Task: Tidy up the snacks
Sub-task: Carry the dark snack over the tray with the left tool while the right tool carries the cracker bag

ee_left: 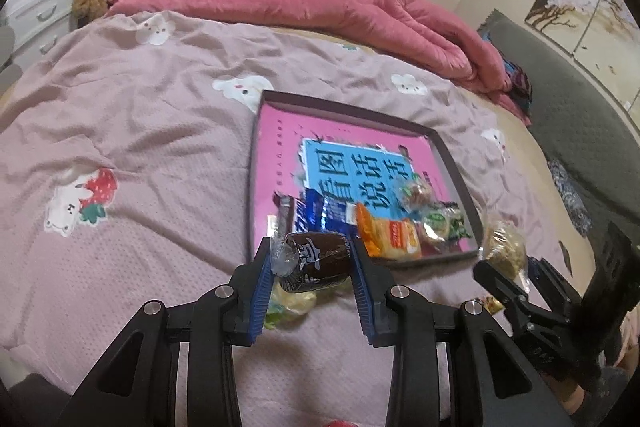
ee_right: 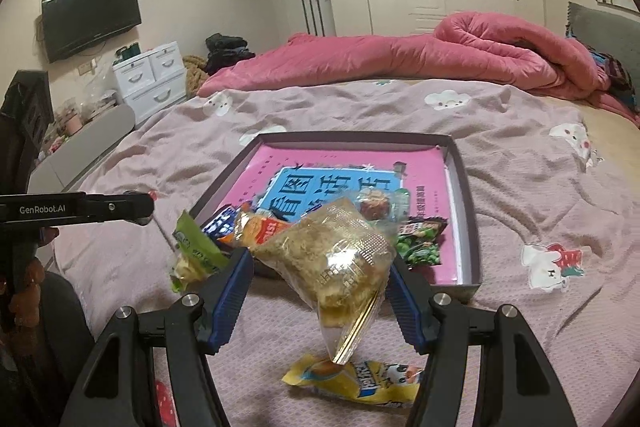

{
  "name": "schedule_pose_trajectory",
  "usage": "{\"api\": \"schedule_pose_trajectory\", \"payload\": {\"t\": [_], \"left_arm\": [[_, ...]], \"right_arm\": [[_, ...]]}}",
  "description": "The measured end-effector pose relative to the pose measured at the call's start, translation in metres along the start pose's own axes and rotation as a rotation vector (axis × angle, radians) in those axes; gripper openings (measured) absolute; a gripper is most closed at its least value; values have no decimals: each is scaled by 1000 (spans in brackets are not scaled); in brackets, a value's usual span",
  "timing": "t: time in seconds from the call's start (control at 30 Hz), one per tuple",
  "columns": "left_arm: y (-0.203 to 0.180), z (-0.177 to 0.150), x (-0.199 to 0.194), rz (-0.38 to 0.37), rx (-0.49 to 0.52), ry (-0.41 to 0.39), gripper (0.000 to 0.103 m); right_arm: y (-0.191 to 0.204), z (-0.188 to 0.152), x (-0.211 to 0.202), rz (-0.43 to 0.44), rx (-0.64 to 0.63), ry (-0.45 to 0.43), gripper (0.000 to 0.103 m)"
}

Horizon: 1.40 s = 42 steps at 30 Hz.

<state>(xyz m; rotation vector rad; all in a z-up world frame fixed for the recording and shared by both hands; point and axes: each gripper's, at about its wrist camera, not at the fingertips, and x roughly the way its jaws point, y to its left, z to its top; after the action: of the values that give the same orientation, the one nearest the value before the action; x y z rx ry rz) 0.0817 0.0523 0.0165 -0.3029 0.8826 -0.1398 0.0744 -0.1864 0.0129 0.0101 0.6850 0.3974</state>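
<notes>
Left wrist view: the left gripper [ee_left: 312,261] is clamped on a dark brown wrapped cake [ee_left: 314,259], just short of the tray [ee_left: 256,163] where other snacks sit. The glossy wrapper could slip free and fall onto the green packet [ee_left: 286,305] beneath.

Right wrist view: the right gripper [ee_right: 320,267] pinches a clear crumbly-snack bag [ee_right: 332,259] above a yellow packet [ee_right: 356,381]; held unevenly, the bag could swing and miss the tray [ee_right: 466,195].

Bare tray [ee_right: 464,183] back; snacks [ee_right: 420,243] crowding front

Dim warm indoor light; strong fisheye bending, corners black, perhaps slightly soft.
</notes>
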Motion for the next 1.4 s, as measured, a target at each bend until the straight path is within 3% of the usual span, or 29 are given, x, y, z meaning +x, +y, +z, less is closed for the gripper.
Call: {"api": "schedule_pose_trajectory", "payload": {"t": [0.63, 1.4], "left_arm": [[31, 20, 30, 10, -58, -20, 38], [22, 22, 77, 22, 63, 62, 38]], "right_arm": [[-30, 8, 0, -86, 86, -31, 65], [-54, 6, 8, -123, 186, -20, 65]]}}
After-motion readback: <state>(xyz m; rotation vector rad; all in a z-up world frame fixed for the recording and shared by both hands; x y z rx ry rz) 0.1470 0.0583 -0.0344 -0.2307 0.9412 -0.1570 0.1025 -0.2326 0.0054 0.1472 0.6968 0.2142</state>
